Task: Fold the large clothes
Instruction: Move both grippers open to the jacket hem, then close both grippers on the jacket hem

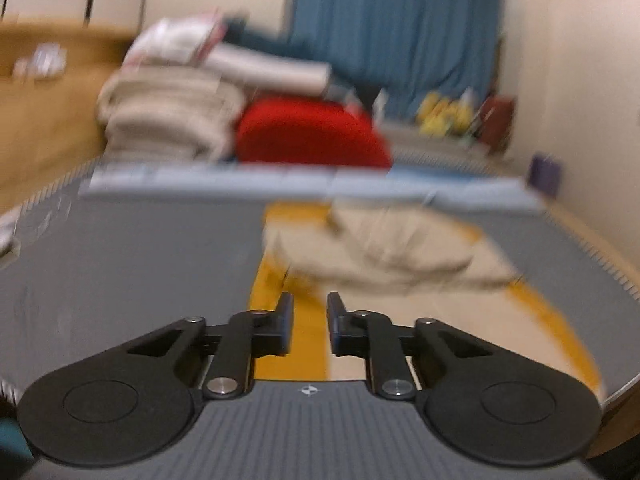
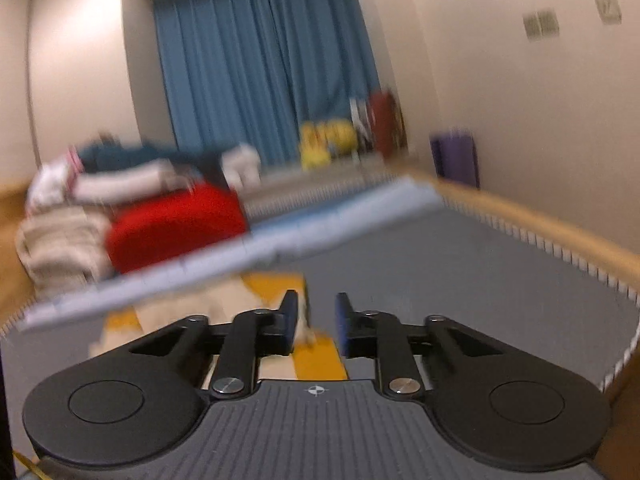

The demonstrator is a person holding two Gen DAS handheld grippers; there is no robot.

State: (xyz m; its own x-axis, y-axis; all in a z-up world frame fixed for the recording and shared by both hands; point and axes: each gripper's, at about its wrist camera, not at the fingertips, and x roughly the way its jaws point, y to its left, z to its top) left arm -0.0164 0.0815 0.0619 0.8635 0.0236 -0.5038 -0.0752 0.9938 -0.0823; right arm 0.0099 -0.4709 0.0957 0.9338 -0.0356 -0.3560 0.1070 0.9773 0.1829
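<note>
A grey mat (image 1: 132, 264) covers the floor, its toothed edge meeting bare wood at the sides. A pale blue strip (image 1: 280, 184) lies across the mat's far side, running from nine o'clock to three o'clock in the left wrist view and tilted up toward two o'clock in the right. Beyond it, at twelve o'clock, sits a red cushion (image 1: 312, 136), with a stack of folded beige and white bedding (image 1: 172, 120) just beside it at eleven o'clock. A blue curtain (image 2: 264, 60) hangs on the back wall. At its foot, toward one o'clock, blurred yellow items (image 2: 326, 138) stand near a dark red object (image 2: 383, 124). A purple box (image 2: 456, 156) rests against the cream wall (image 2: 520, 100) at two o'clock.
</note>
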